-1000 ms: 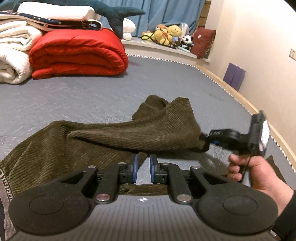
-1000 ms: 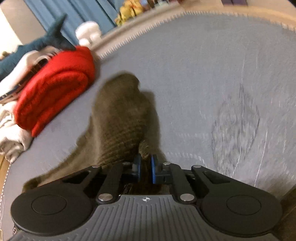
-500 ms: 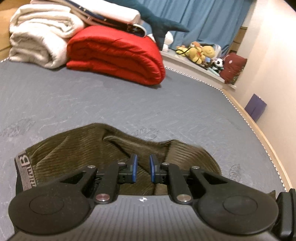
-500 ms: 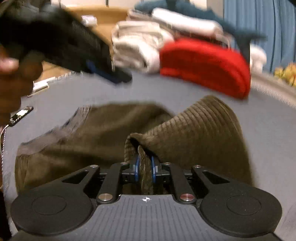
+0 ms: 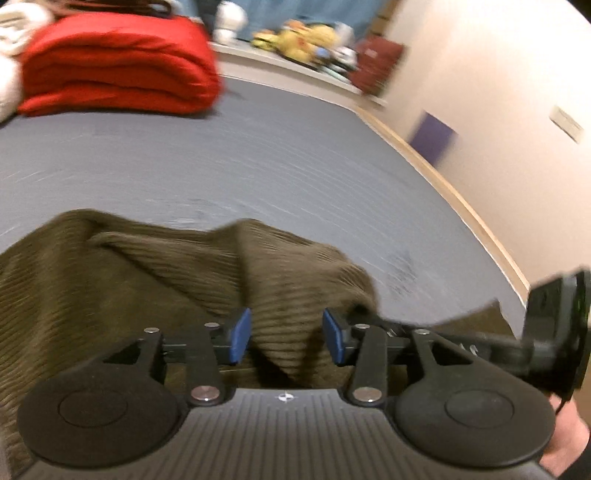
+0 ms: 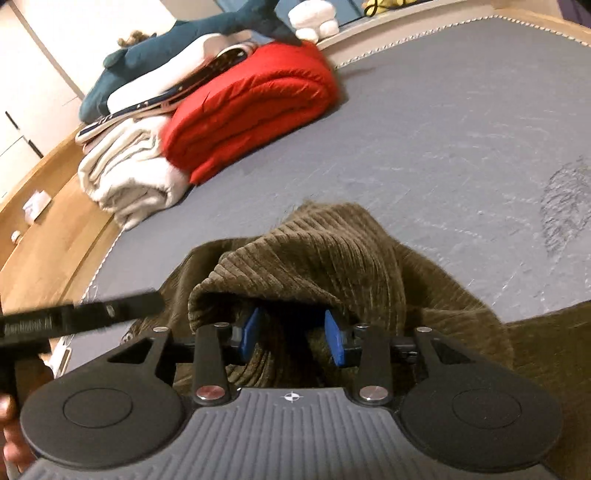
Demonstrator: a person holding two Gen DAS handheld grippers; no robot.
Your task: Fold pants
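Olive-green corduroy pants (image 5: 147, 280) lie bunched on the grey bed (image 5: 258, 155). My left gripper (image 5: 284, 338) is open, its blue pads apart just above the cloth. In the right wrist view the pants (image 6: 332, 251) form a raised fold right in front of my right gripper (image 6: 293, 338), which is open with the fold's edge draped over the gap between its pads. The right gripper's body shows at the right edge of the left wrist view (image 5: 550, 332). The left gripper's finger shows at the left of the right wrist view (image 6: 85, 314).
A folded red duvet (image 6: 251, 99), white blankets (image 6: 129, 177) and a blue shark plush (image 6: 177, 48) are stacked at the far side of the bed. Stuffed toys (image 5: 295, 35) line a ledge. A wooden bed edge (image 5: 461, 199) and wall lie to the right.
Both grippers have opened and let go of the pants. The folded-over leg now rests on the rest of the pants. The views have shifted.
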